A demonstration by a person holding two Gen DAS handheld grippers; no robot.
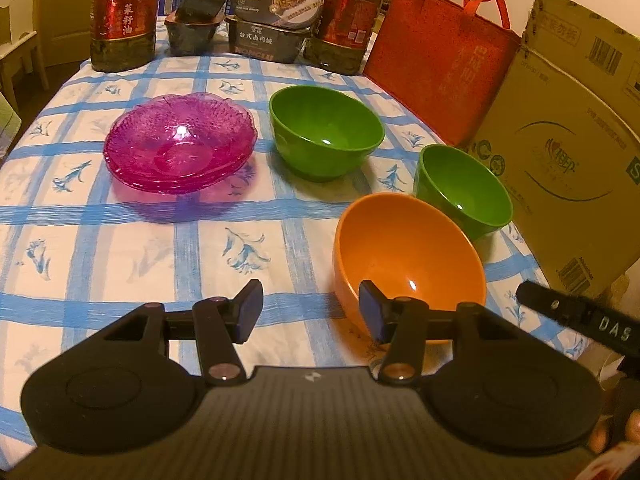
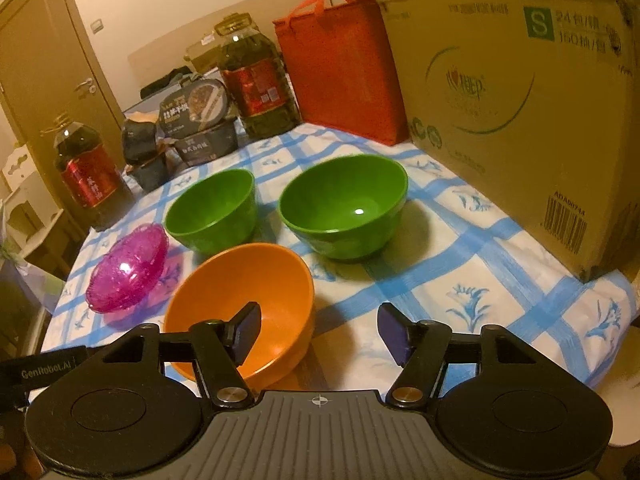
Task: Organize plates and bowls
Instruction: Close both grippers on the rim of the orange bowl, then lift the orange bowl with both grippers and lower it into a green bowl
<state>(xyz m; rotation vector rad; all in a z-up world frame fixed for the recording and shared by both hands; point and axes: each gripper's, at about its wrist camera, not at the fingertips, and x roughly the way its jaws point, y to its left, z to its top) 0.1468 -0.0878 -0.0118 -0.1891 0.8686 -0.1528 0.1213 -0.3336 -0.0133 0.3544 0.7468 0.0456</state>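
Left wrist view: left gripper (image 1: 310,312) and right gripper (image 2: 318,330) both have jaws spread, holding nothing; orange bowl (image 1: 404,252) sits near tabletop (image 1: 120,248) front edge, green bowls (image 1: 326,130) (image 1: 464,188) behind, pink plates (image 1: 180,140) stacked left. Risk, judged: a one-sided rim pinch could tip or skate the smooth bowl into its green neighbour.

The left gripper (image 1: 310,312) is matte black — two round side discs flank a ribbed grey centre plate with a small white mark. Blue pads (image 1: 250,312) face its black fingers, pivoting on silver and copper-toned screws. The right gripper (image 2: 318,330) matches, its plate bearing a crosshair mark — "GenRobot.AI" lettering sits left of it.
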